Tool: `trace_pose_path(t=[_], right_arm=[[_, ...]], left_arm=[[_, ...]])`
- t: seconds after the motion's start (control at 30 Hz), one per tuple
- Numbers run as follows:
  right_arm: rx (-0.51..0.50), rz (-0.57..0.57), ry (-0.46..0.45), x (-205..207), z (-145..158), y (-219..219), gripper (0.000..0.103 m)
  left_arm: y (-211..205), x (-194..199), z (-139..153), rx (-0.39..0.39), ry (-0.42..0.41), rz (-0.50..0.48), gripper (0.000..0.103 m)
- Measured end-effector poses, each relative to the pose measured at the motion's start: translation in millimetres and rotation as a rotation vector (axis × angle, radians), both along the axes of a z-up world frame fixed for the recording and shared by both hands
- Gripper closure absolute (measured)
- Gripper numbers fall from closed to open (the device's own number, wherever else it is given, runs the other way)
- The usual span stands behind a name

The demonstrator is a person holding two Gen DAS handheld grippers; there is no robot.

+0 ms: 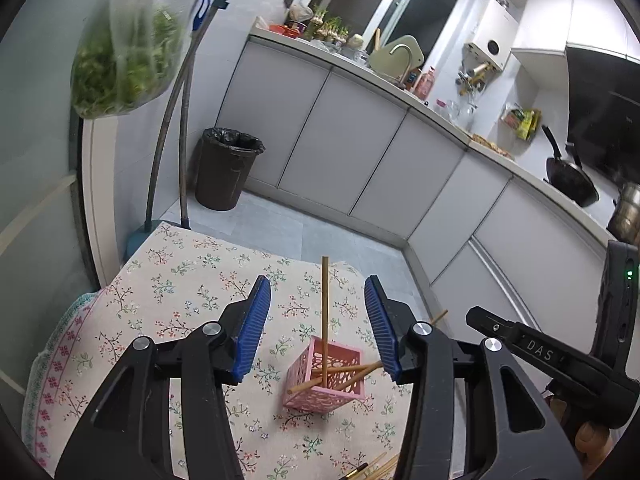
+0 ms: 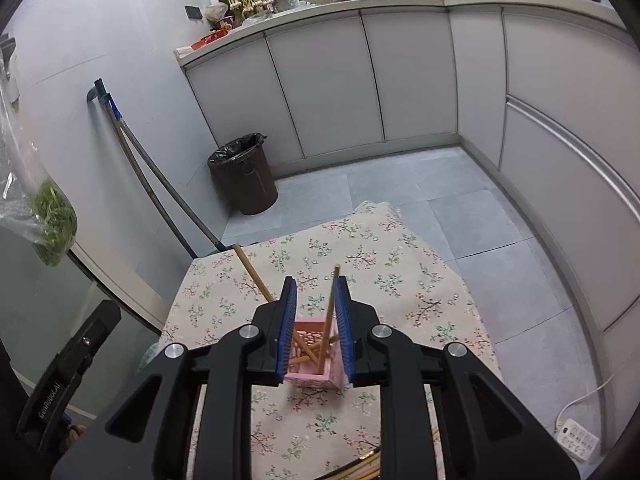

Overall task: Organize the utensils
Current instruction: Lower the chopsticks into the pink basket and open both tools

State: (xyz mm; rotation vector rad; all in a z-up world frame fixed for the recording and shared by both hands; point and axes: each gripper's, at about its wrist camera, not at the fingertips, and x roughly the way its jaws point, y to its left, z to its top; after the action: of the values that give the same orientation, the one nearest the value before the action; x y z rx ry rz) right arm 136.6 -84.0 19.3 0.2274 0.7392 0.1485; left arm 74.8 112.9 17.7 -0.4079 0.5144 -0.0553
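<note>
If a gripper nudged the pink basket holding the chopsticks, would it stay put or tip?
The pink basket looks like thin perforated plastic, so probably light and easily slid on the floral tablecloth. One chopstick stands tall above its rim, so a nudge there might tip it.

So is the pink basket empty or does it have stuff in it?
Not empty. The pink basket holds several wooden chopsticks, one nearly upright, others leaning across.

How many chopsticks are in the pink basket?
3 in the pink basket: one upright, two leaning across its rim. More may be hidden.
</note>
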Motion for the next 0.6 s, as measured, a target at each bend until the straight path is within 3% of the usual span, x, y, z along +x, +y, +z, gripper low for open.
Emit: trace_pose_path(t=[0.13,0.2,0.43,0.5,0.6], right_arm=[[-0.056,-0.015,-0.027,-15,-3,-2,0.072],[-0.073,-0.023,-0.035,-22,-5,-4,0.064],[-0.124,-0.032,-0.028,-38,-15,-12,0.061],[-0.115,-0.043,-0.029,-41,-16,-15,0.046],[-0.1,-0.062,-0.041,-47,-17,-22,0.041]], left_arm=[[-9,-4,-1,0.035,0.012,-0.002,0.039],[-14,-5,-2,0.054,0.025,-0.008,0.034],[-29,-11,-7,0.106,0.045,-0.02,0.024],[-33,-12,-10,0.121,0.052,-0.024,0.022],[-37,-13,-15,0.137,0.063,-0.028,0.019]])
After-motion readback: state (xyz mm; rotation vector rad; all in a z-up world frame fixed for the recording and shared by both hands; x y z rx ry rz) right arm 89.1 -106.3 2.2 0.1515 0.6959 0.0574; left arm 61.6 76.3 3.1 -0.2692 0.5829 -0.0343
